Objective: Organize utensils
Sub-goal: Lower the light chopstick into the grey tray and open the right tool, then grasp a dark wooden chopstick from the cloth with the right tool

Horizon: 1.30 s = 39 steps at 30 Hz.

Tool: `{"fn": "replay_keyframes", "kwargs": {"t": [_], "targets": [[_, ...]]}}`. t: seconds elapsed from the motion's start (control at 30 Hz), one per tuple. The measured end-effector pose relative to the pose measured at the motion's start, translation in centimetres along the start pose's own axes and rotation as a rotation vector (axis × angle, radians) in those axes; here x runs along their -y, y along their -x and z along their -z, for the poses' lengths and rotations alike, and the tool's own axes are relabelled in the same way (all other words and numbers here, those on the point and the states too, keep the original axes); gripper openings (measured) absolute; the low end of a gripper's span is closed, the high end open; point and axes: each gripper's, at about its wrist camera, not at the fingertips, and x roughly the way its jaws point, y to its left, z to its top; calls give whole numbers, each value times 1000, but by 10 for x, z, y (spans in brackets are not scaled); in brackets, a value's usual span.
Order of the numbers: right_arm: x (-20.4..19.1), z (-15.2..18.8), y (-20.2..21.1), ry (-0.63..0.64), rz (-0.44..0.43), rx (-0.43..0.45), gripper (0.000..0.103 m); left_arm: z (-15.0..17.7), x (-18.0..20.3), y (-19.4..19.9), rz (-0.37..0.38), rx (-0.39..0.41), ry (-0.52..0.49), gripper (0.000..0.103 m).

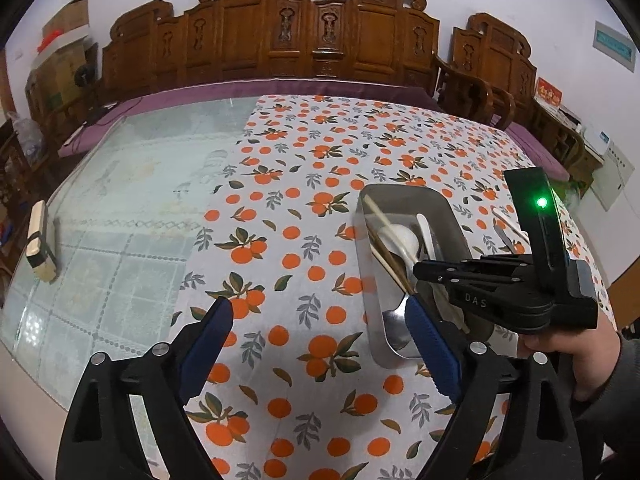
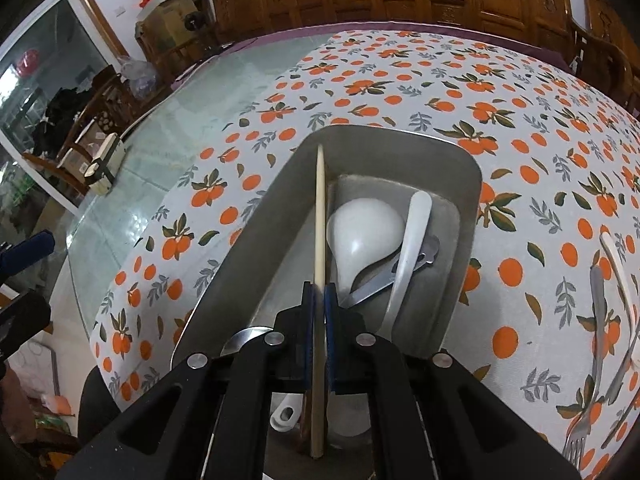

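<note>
A metal tray (image 2: 448, 148) sits on the orange-print tablecloth and shows in the left wrist view too (image 1: 404, 194). It holds a white ladle (image 2: 364, 232), a white spoon (image 2: 412, 248) and a metal spoon (image 1: 396, 328). My right gripper (image 2: 319, 300) is shut on a wooden chopstick (image 2: 319, 216) and holds it over the tray's left part. It also shows from the side in the left wrist view (image 1: 420, 270). My left gripper (image 1: 320, 328) is open and empty above the cloth, left of the tray. A fork (image 2: 592, 360) and a white utensil (image 2: 620, 272) lie on the cloth right of the tray.
The orange-print tablecloth (image 1: 320, 152) covers the right part of a glass-topped table (image 1: 132, 184). A small wood-and-black block (image 1: 38, 240) lies near the table's left edge. Carved wooden chairs (image 1: 280, 36) stand behind the table.
</note>
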Motion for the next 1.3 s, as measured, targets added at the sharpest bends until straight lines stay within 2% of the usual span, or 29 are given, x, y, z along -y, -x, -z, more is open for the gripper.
{"fn": "replay_keyframes", "kwargs": {"t": [0.2,0.37,0.47,0.67,0.8,0.97,1.1,1.2,1.3], "targets": [[5,2,13,2,-4,25,7,-2,2,2,1,4,2,85],[11,9,49,26,7,90,7,-2,12,5,5,12,-3,85],[17,15,78,35,19,136,19,-4,21,7,12,18,-15,85],[41,32,127,26,65,203,21,-8,46,8,33,28,-54,85],[59,48,152,16,106,224,31,-12,66,5,52,31,-79,85],[89,75,171,-3,170,215,32,-16,94,2,85,39,-101,85],[122,96,177,-39,238,189,36,-18,123,-4,119,36,-127,85],[147,109,179,-73,286,169,44,-17,141,-10,136,29,-150,85],[168,116,176,-110,309,154,45,-16,157,-16,150,19,-166,85]]}}
